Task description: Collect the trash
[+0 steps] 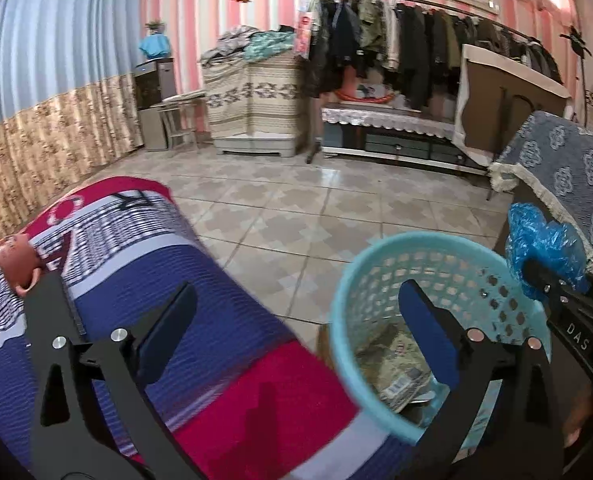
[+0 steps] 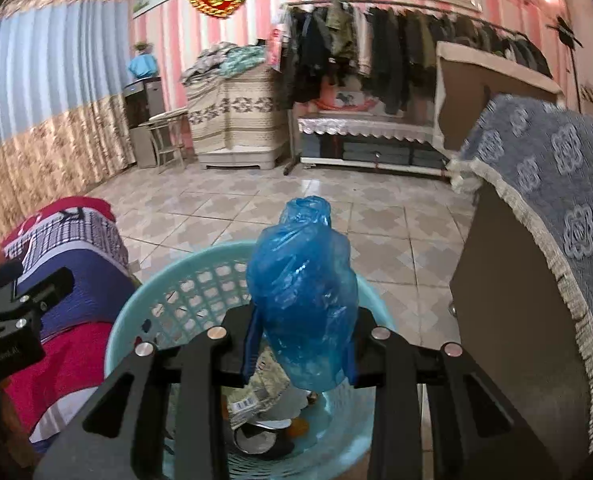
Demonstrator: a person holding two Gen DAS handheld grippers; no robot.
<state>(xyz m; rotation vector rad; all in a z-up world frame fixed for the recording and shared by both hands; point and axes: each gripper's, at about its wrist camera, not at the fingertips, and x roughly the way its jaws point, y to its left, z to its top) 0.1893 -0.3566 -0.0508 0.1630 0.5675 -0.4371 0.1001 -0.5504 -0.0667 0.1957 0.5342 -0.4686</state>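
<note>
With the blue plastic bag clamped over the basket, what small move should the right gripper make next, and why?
Probably open the right gripper and let go. Its pads press the crumpled blue plastic bag, which hangs above the open teal basket that already holds trash, so it should drop inside. The left gripper stands open and empty beside it.

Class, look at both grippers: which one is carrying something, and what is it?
The right gripper carries a crumpled blue plastic bag above the light-blue basket. The left gripper stands wide open with nothing between its fingers.
</note>
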